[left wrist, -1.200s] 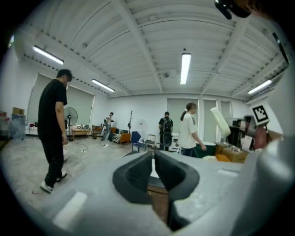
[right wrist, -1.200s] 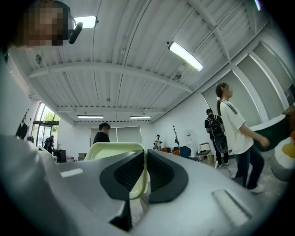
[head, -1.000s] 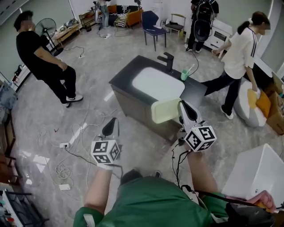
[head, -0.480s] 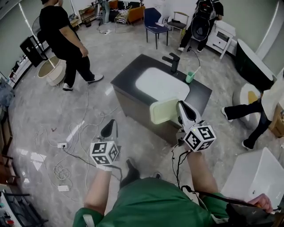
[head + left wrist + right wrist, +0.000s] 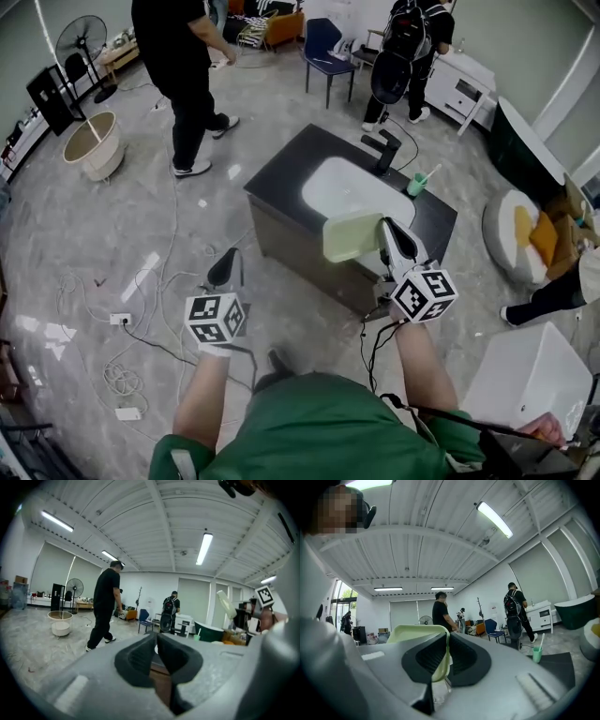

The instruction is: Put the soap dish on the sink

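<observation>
1. The right gripper (image 5: 388, 228) has its jaws pinching the soap dish (image 5: 352, 236), a pale green tray with rounded corners.
2. In the right gripper view the right gripper (image 5: 446, 641) clamps the dish's (image 5: 417, 631) rim, and the dish stands on edge between the dark pads.
3. From the head view the dish is held in the air and overlaps the near edge of the sink (image 5: 349, 190), a white basin set in a dark worktop (image 5: 281, 173).
4. A black tap (image 5: 384, 150) stands at the far rim, and a green cup (image 5: 416, 185) with a toothbrush sits on the worktop to its right.
5. The left gripper (image 5: 224, 269) is low and well apart from the sink, over the floor; in its own view the left gripper (image 5: 156, 641) shows jaws pressed together with nothing between them.
6. Both cubes carry black-and-white square markers; one (image 5: 424, 293) faces the head view.
7. A person in black (image 5: 183, 66) walks beyond the sink.
</observation>
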